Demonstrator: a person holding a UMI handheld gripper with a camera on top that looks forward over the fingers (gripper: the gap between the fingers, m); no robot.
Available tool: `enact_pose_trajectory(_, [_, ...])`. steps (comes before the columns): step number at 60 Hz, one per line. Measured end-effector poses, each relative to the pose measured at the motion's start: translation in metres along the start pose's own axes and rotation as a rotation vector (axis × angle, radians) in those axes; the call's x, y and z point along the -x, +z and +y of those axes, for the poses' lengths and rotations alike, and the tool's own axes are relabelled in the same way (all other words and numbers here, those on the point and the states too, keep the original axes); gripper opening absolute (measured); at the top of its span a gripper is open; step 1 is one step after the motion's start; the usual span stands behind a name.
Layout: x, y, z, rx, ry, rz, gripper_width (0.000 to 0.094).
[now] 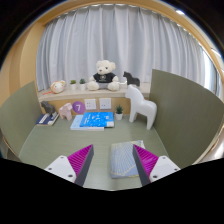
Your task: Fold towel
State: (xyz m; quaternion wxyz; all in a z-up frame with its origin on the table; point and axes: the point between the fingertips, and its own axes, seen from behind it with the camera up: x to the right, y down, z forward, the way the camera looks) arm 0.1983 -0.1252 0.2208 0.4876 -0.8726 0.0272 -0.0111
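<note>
Olive-green is the colour of the tabletop (45, 140), the largest thing in view, and it is enclosed by green partition panels (185, 105) at the left and right sides. White curtains (110, 40) are drawn across the far wall, so the room is lit softly. Along the far edge a wooden shelf (95, 92) is set, and on it a white teddy bear (104, 73) is seated, with small potted plants (77, 84) to its left and a small dark figurine (130, 77) to its right; these seem placed as backdrop, well apart from the work area. A white toy horse (143, 105) is stood on the right of the tabletop, a blue-covered book (96, 121) is laid in the middle, and a few small items, too small to identify, are gathered at the far left.

The towel (124, 158), grey and striped, is laid flat on the near part of the tabletop, between and just ahead of the fingers, apparently within easy reach for folding. The gripper (112, 163) is held spread above it, the magenta pads (80, 160) apart at either side, and nothing is pinched. The fold is judged not yet begun; an edge of the towel would need to be pinched first.
</note>
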Motion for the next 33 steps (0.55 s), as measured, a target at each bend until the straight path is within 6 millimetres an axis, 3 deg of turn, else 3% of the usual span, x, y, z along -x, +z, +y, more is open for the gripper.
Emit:
enact_pose_trajectory(16, [0.044,-0.046,0.035,0.021,-0.026,0.009,0.0794])
enact_pose_trajectory(33, [0.068,-0.081,0.029,-0.034,-0.048,-0.003,0.0796])
